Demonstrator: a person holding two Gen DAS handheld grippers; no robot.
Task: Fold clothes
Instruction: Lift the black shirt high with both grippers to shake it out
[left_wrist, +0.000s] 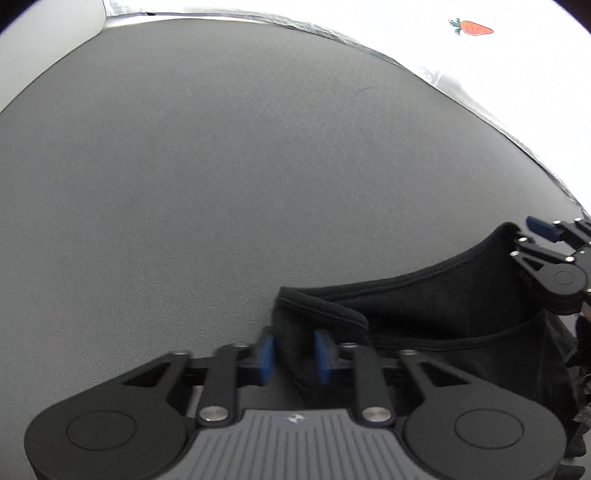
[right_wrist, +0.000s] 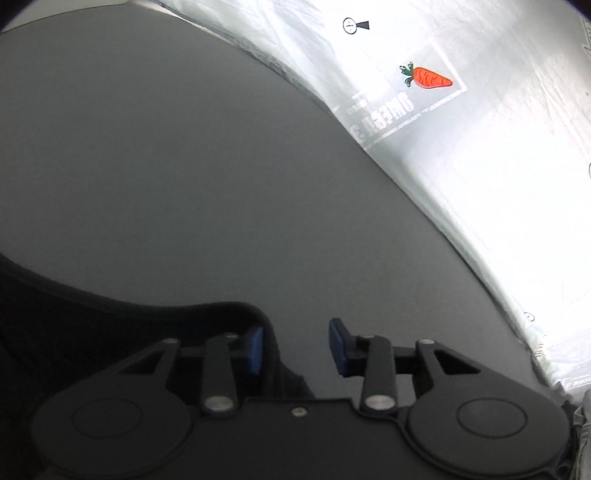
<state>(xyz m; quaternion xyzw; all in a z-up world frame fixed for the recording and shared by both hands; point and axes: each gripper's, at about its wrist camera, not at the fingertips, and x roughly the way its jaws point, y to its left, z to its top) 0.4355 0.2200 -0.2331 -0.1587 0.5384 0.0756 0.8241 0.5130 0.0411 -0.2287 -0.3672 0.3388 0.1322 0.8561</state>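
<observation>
White sheet — mirrored print reads "OMEGA 3"; smaller lines beside it — illegible.

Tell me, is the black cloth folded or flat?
Folded, partly: the black cloth has an edge doubled over, pinched by the left gripper.

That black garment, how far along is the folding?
Early. No finished fold shows. The left gripper has pinched a corner of the black garment on the grey mat. The right gripper straddles another edge, jaws open. The folding itself remains.
</observation>
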